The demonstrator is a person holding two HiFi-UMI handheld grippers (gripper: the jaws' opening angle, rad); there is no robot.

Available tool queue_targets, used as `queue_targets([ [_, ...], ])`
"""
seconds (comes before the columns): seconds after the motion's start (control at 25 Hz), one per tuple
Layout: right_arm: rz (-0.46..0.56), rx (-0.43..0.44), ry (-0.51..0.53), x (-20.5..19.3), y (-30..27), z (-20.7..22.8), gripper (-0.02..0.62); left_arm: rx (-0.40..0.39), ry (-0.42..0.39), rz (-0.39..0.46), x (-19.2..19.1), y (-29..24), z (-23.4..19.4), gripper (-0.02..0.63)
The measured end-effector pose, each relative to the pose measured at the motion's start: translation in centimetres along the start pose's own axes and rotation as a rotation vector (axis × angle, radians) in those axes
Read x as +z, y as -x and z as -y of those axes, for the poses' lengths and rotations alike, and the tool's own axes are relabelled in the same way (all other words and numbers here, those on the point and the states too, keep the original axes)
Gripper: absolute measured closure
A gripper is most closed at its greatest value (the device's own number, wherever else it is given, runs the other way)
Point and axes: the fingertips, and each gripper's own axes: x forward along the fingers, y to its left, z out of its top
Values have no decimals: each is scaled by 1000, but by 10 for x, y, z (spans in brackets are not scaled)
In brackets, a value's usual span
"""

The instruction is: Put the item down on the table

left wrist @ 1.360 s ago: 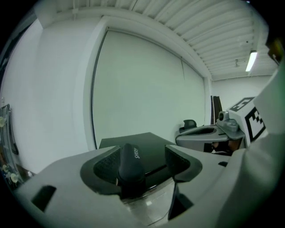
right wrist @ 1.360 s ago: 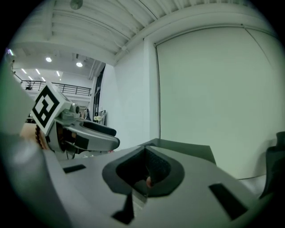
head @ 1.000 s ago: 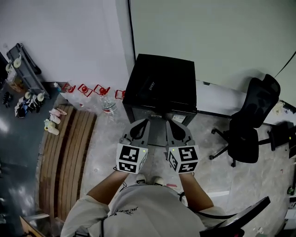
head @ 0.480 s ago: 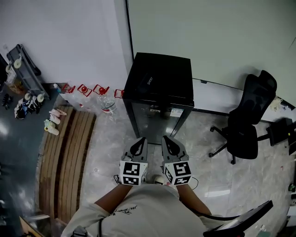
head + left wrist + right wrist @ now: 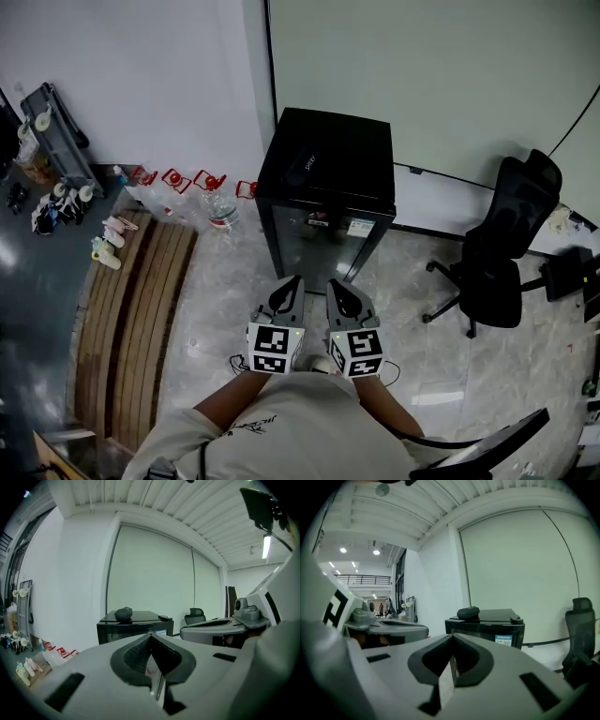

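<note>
A black cabinet (image 5: 325,176) stands against the wall ahead of me. On its top lies a dark oval pouch (image 5: 123,613), which also shows in the right gripper view (image 5: 468,612). My left gripper (image 5: 289,287) and right gripper (image 5: 338,290) are side by side, close to the person's chest and short of the cabinet's front. Both are shut with nothing between the fingers, as seen up close on the left gripper (image 5: 151,635) and the right gripper (image 5: 452,637). Neither touches the pouch or the cabinet.
A black office chair (image 5: 511,251) stands to the right. A slatted wooden platform (image 5: 136,309) lies on the left, with small bottles (image 5: 105,246) beside it. Water bottles with red handles (image 5: 174,181) line the wall. A grey rack (image 5: 52,141) is at the far left.
Both grippers have drawn back from the cabinet's front toward the person's body and sit lower in the head view. They stay shut and empty.
</note>
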Motion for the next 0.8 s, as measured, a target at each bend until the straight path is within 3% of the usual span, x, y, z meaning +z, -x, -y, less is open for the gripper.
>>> queue_targets([
  [0.8, -9, 40, -12, -2, -1, -6, 592, 35, 22, -1, -2, 4, -7, 600],
])
